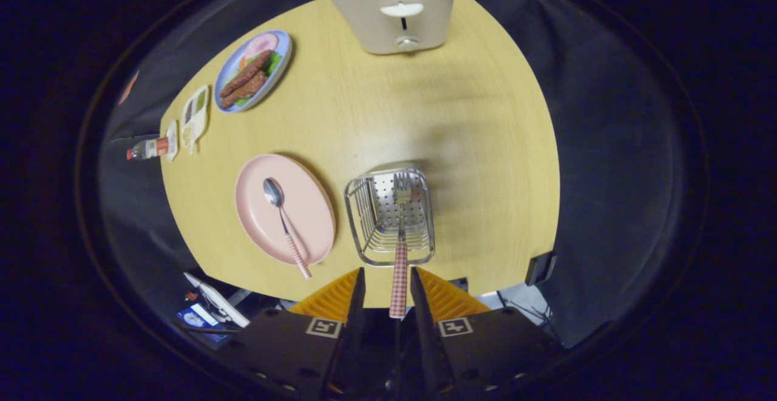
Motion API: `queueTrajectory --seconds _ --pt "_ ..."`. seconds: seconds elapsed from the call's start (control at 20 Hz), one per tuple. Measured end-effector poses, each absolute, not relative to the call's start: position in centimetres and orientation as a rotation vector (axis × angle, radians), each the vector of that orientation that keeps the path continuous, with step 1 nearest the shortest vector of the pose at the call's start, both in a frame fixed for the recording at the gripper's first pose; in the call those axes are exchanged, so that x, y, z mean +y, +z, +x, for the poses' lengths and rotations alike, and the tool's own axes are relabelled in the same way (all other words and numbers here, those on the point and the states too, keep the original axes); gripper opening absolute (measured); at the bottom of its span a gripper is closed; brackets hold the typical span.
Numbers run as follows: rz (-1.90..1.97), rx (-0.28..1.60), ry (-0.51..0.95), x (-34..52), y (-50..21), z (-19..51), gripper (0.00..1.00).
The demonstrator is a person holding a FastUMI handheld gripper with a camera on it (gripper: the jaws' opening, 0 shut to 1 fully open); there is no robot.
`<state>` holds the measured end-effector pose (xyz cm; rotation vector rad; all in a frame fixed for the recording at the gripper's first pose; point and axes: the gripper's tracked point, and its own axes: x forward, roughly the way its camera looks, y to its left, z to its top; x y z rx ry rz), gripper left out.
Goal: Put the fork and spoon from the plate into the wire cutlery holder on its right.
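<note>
The fork (399, 249), with a red-checked handle, stands tines down inside the wire cutlery holder (358, 219). Its handle rises toward me between my fingers. My gripper (387, 276) hovers over the holder's near side and is open, with a visible gap on each side of the handle. The spoon (284, 219), with the same checked handle, lies across the pink plate (309, 207) just left of the holder, bowl pointing away from me.
On the round wooden table (473, 146), a white toaster (391, 10) stands at the far side. A blue plate of food (226, 82), a small divided dish (195, 113) and a bottle (149, 148) sit along the far-left edge. Black cloth surrounds the table.
</note>
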<state>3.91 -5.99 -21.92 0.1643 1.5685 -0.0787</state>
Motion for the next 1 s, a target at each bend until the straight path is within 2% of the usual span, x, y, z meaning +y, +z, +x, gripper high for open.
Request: queueTrajectory --seconds 0.15,0.2,0.25,0.45,0.65,0.85,1.0 --pt "0.079 1.336 -0.012 -5.3 -19.7 6.4 0.82" --pt "0.057 1.249 0.007 -4.8 -19.0 7.0 0.84" --pt "0.049 1.165 0.032 -4.1 -18.2 7.5 0.91" --pt "0.024 0.918 0.148 0.1 -17.5 6.0 0.91" --pt "-0.006 0.805 0.232 5.3 -20.9 1.7 0.92" --pt "-0.052 0.661 0.222 8.8 -25.3 1.1 0.91" --pt "-0.083 0.658 0.191 9.6 -29.1 0.9 0.91"
